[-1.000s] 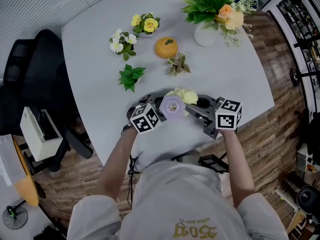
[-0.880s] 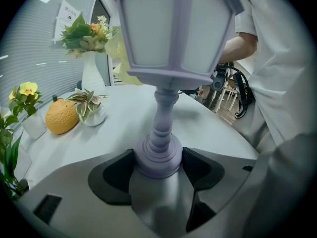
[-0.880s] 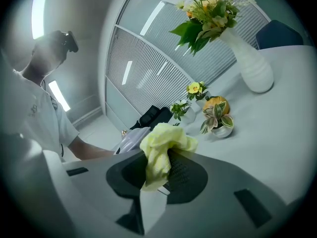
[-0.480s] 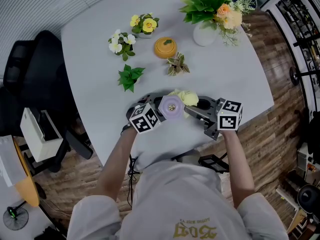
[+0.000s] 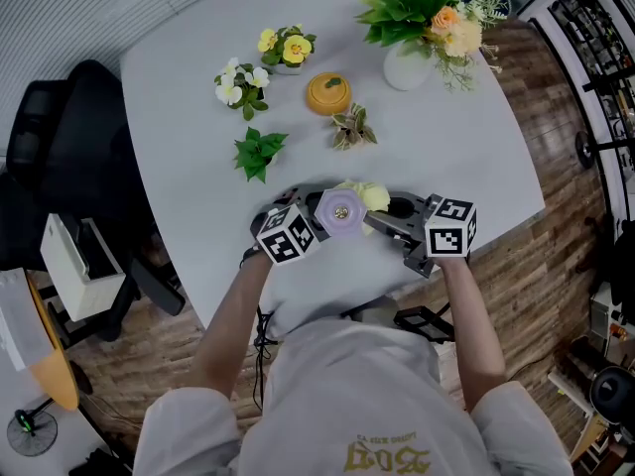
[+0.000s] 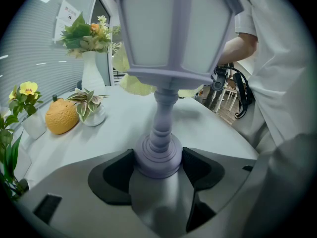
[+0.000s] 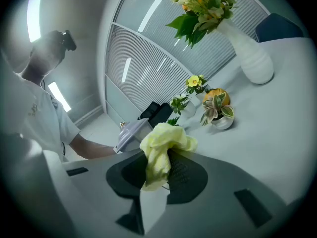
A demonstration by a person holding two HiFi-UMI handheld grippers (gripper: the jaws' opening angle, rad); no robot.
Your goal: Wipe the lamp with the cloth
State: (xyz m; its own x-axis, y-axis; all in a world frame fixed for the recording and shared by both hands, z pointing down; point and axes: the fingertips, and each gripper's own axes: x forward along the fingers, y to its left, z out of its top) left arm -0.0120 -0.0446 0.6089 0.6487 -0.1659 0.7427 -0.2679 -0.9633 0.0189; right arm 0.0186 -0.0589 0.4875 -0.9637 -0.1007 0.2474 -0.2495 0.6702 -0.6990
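Observation:
A pale purple lantern-shaped lamp (image 5: pixel 340 211) stands upright over the near edge of the table (image 5: pixel 189 87). My left gripper (image 5: pixel 310 224) is shut on the lamp's round base (image 6: pixel 158 155), the jaws pressing it from both sides. The lamp's hood (image 6: pixel 176 29) fills the top of the left gripper view. My right gripper (image 5: pixel 382 214) is shut on a yellow cloth (image 7: pixel 161 152), bunched between its jaws. The cloth (image 5: pixel 369 195) touches the far right side of the lamp's hood (image 7: pixel 130 134); in the left gripper view the cloth (image 6: pixel 133 83) shows behind the lamp.
On the table stand a white vase of flowers (image 5: pixel 409 65), an orange ornament (image 5: pixel 329 94), a small variegated plant (image 5: pixel 352 129), a green plant (image 5: pixel 258 152) and two potted flowers (image 5: pixel 286 48) (image 5: pixel 238 85). A dark chair (image 5: pixel 60 157) is at the left, wood floor on the right.
The right gripper has shifted slightly left toward the lamp, and the cloth looks more tucked against the hood. The left gripper and lamp have not moved.

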